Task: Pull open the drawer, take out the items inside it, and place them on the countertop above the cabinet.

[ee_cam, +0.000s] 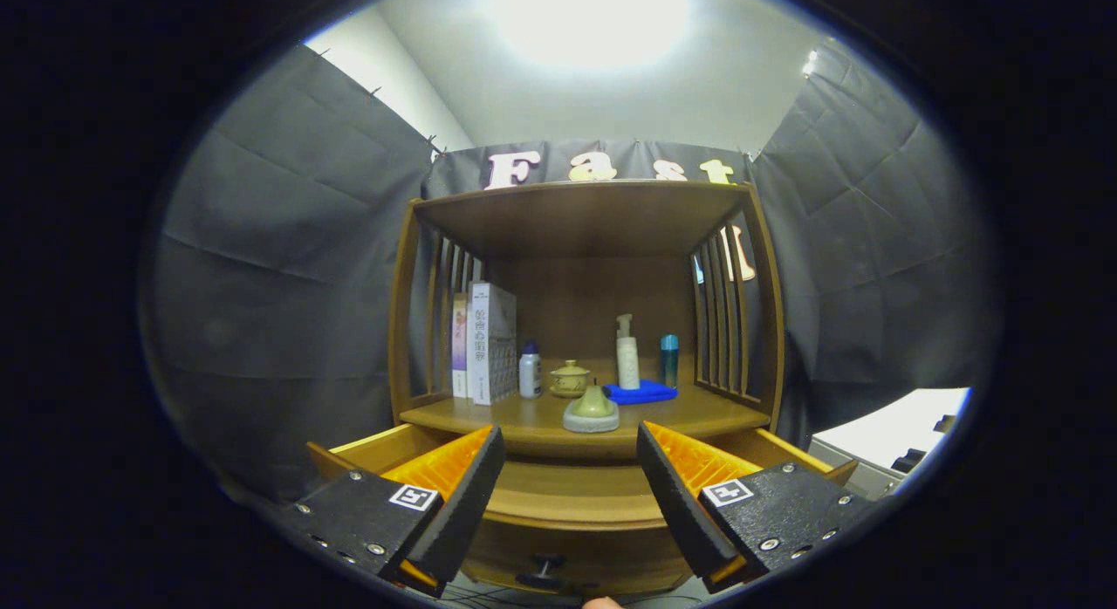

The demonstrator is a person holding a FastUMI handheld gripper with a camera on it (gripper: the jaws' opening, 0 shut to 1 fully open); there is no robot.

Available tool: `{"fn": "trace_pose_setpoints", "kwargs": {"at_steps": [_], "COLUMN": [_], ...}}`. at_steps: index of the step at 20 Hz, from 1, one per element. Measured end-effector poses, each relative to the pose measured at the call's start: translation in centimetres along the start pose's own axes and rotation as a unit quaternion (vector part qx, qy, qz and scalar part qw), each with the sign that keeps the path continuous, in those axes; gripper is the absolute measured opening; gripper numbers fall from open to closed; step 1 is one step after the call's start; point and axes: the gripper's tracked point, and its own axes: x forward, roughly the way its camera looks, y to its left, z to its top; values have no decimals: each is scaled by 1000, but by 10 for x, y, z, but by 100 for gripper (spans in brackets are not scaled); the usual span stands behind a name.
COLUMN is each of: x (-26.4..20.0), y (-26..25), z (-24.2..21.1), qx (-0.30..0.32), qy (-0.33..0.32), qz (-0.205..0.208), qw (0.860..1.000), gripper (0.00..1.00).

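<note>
Tool (569,469): fingers spread wide, nothing between them, held above the pulled-out drawer (576,496).
Drawer: open beneath the wooden cabinet (585,225), its dark knob (548,564) facing the camera; contents not discernible.
Table (524,417): a greenish incense holder (592,410) near the front edge; behind it a lidded cup (569,378), white bottle (530,370), pump bottle (627,354), teal bottle (668,359), blue cloth (643,392).
Books (485,343): upright at the left.

Bright overhead glare, dim booth, sharp centre, fisheye-bent edges
</note>
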Motion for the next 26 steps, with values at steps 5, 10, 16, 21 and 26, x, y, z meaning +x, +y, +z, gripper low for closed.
{"fn": "trace_pose_setpoints", "kwargs": {"at_steps": [5,10,16,21,26], "x": [-21,-35,-32,-27,-19], "y": [14,11,8,13,12], "z": [-26,-54,-92,-132,-144], "qx": [-25,-7,-2,5,-8], "qy": [6,26,65,117,117], "qz": [12,-1,-12,-19,-35], "qw": [1000,1000,998,993,993], "gripper": [95,95,95,95,95]}}
